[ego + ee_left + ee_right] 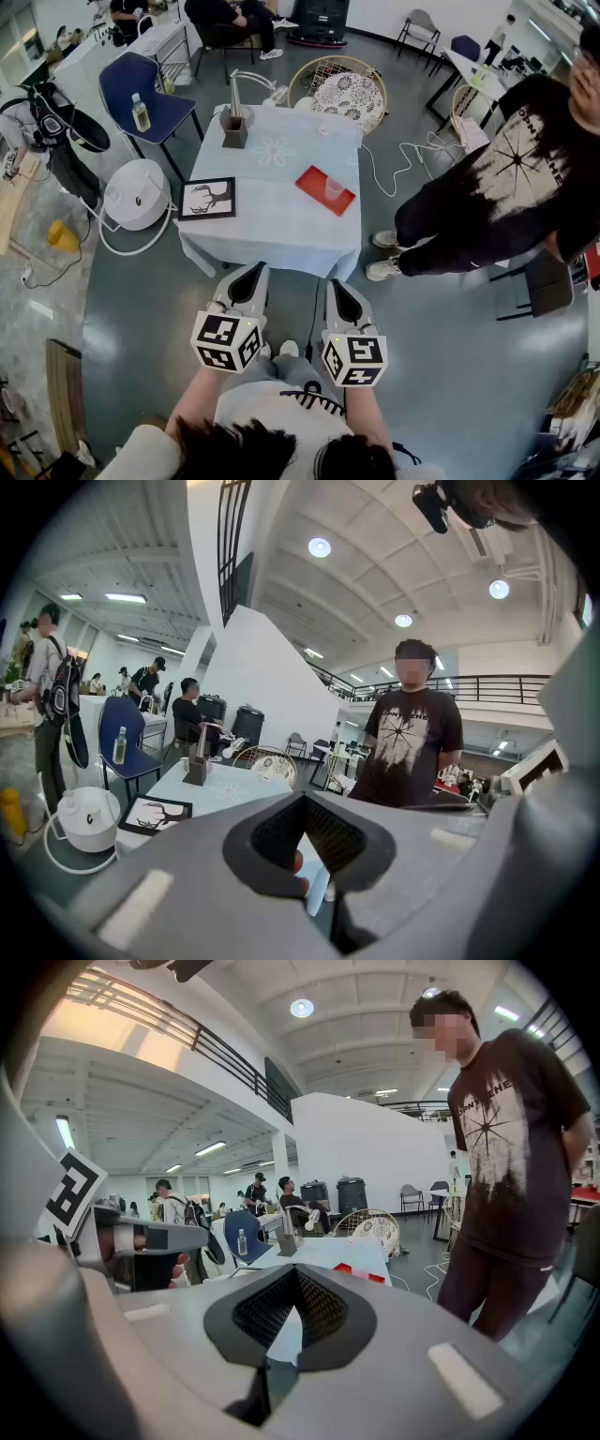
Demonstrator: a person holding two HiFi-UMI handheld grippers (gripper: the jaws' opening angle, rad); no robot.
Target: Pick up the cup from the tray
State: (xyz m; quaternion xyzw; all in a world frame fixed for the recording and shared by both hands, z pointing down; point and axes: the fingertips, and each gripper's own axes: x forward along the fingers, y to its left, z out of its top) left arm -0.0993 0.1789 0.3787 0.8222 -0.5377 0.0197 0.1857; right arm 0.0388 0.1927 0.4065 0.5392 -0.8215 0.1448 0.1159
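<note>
Here, the cup [334, 190], a clear plastic one, stands upright on the red tray [314, 180], which lies on the right part of the worktop [272, 230] under a pale cloth. Both pairs of tongs are held well short of it, off the near edge of the worktop and above the grey floor [141, 291].

The left tongs [251, 273] point towards the near edge of the worktop. In the left gripper view their dark ribbed pads [281, 832] meet at the tip and nothing is between them. The right tongs [338, 285] sit just beside them on the right, aimed the same way. In the right gripper view their jaws are likewise pressed together and hold nothing. Neither pair touches the worktop, the tray or the cup.

A framed picture [207, 198] of antlers lies flat at the worktop's left edge, well apart from the tray. A dark holder [234, 128] with a thin lamp arm stands at the far left corner. On the floor to the left is a white round appliance [136, 194], and behind it a blue chair [155, 108] carries a small bottle [141, 113]. A person [506, 187] in a black printed T-shirt stands to the right of the worktop.
</note>
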